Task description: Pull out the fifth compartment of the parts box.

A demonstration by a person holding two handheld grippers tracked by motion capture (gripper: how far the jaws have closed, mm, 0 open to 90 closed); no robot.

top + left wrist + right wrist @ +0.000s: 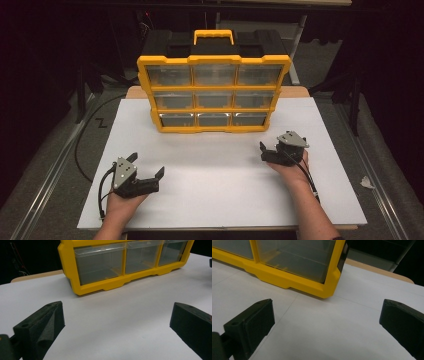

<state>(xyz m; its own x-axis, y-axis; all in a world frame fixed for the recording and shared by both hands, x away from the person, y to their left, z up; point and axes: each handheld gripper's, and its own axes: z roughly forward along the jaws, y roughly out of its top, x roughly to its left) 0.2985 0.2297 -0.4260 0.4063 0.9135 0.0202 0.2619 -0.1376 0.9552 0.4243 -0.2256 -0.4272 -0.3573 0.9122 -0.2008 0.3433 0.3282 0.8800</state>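
A yellow-framed organiser case (214, 92) with a black back and a yellow handle stands upright at the far middle of the white board (225, 170). It has three rows of clear drawers facing me. My left gripper (147, 165) rests low at the near left, open, jaws pointing toward the case. My right gripper (273, 144) sits at the right, open, a short way in front of the case's lower right corner. In the left gripper view the gripper (116, 322) holds nothing, and the bottom drawers (100, 263) lie ahead. In the right gripper view the gripper (327, 320) is empty, facing the case's corner (329, 287).
The board lies on a wooden table (134, 92) whose edge shows behind the case. A black cable (82, 145) loops on the floor at the left. A scrap of paper (367, 182) lies on the floor at the right. Bare board stretches between the two grippers.
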